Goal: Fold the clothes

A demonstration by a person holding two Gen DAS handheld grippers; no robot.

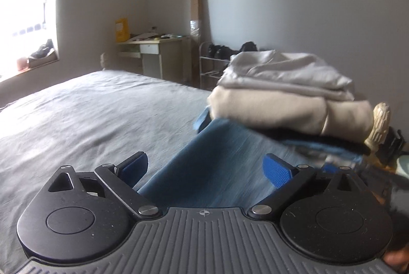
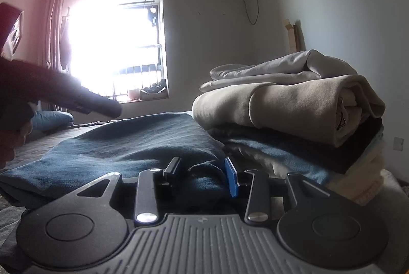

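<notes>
Folding is mid-step: your right gripper (image 2: 204, 173) pinches a bunched edge of the blue denim garment (image 2: 122, 146) on the grey bed (image 1: 89, 107), while your left gripper (image 1: 207, 168) hovers wide open, empty; next, grasp the opposite edge.

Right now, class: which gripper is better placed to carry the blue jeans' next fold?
Right. The right gripper has a bunch of the blue jeans between its jaws; the left gripper has wide-open jaws gripping nothing.
</notes>
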